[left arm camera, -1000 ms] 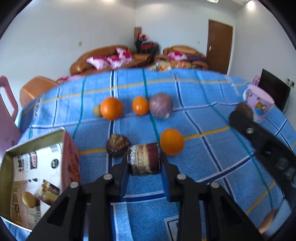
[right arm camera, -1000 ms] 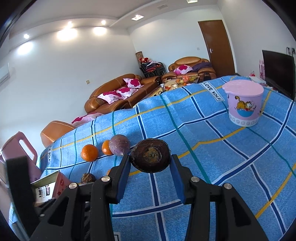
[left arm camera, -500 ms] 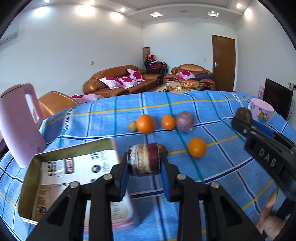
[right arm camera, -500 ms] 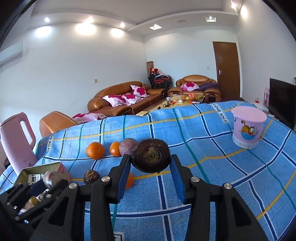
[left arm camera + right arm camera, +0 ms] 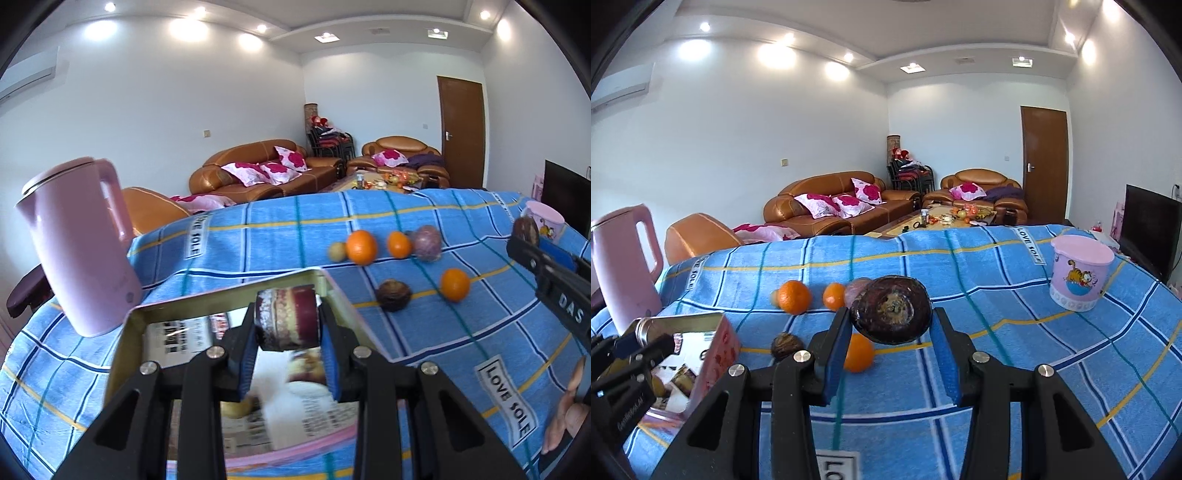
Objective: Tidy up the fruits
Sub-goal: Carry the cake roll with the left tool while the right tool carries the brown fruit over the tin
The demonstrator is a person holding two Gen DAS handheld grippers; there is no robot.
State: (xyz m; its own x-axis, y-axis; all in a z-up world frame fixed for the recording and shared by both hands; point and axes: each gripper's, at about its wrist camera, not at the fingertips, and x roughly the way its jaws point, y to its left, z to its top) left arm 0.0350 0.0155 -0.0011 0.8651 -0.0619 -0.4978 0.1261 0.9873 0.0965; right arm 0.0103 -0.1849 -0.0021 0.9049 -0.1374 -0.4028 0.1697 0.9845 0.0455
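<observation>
Having swung from above the counter (image 5: 424,350) to over the tin (image 5: 125,343), left gripper (image 5: 287,345) jaws clenched a cut fruit (image 5: 286,317); right gripper (image 5: 892,354) jaws gripped a dark fruit (image 5: 891,310), awaiting deposit.

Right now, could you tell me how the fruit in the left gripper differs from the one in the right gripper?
The left gripper's fruit hangs over the open tin; the right gripper's fruit hangs over the blue cloth. The first shows a pale speckled band, the second a dark brown round face. Both are dark and clamped between blue pads.
</observation>
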